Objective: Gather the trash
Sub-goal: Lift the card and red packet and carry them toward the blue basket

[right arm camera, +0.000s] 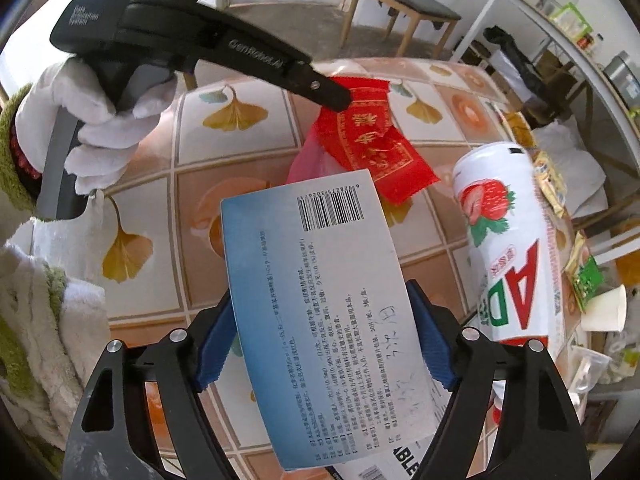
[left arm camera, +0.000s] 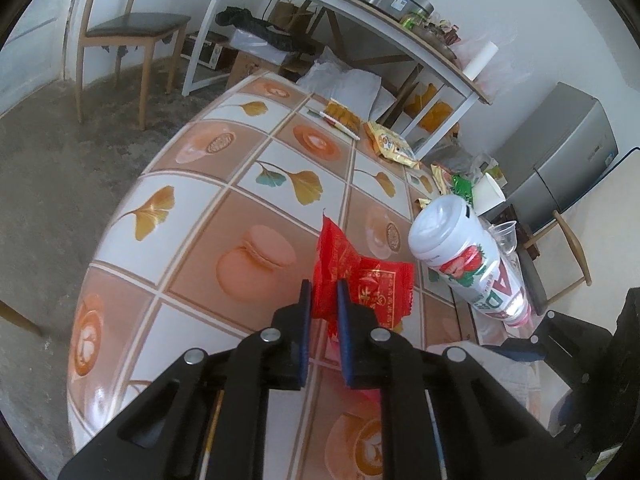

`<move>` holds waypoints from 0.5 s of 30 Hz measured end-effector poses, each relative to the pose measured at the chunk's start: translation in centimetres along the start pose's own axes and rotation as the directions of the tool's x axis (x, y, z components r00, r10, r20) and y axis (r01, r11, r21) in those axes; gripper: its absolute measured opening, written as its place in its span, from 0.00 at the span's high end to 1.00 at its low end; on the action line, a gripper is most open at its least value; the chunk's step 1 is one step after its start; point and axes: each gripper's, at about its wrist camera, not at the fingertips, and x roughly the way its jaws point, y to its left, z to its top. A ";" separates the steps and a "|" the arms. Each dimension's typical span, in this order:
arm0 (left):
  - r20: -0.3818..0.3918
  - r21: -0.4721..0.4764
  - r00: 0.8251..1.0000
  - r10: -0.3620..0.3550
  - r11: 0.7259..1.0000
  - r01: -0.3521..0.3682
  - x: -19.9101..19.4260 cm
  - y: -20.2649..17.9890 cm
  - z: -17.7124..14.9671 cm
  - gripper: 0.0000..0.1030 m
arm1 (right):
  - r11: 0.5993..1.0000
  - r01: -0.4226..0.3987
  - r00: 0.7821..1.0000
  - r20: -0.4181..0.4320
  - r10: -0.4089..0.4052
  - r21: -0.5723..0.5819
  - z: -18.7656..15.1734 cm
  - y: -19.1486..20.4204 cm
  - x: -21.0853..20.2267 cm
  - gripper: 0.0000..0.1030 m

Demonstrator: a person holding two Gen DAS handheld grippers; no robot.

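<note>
You're mid-pickup: your left gripper [left arm camera: 323, 294] pinches the red wrapper [left arm camera: 360, 280] at frame centre, and your right gripper [right arm camera: 320, 340] clamps the box [right arm camera: 332, 312]. Next, carry both to a bin; none shows.

One red wrapper [left arm camera: 362, 280], one strawberry-print bottle [left arm camera: 464, 264], one blue-and-white box [right arm camera: 324, 312], two wooden chairs [left arm camera: 128, 36] (the second only partly visible), one paper cup [left arm camera: 489, 196].

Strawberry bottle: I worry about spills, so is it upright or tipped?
Tipped. The strawberry bottle lies on its side on the table, cap on.
</note>
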 end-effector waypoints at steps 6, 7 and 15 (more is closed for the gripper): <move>0.038 0.020 0.999 -0.002 1.000 0.001 -2.3 -0.7 -0.1 0.90 | 0.997 0.045 0.996 0.068 -0.049 0.069 -0.4 0.1 -2.0 0.28; 0.046 0.021 0.999 -0.005 1.000 0.004 -2.7 -0.9 -0.1 0.90 | 0.995 0.048 0.995 0.080 -0.054 0.082 -0.5 0.1 -2.4 0.28; 0.110 0.072 0.993 -0.045 0.997 0.037 -6.4 -3.2 -0.1 0.90 | 0.976 0.089 0.978 0.168 -0.124 0.200 -2.1 0.2 -6.2 0.29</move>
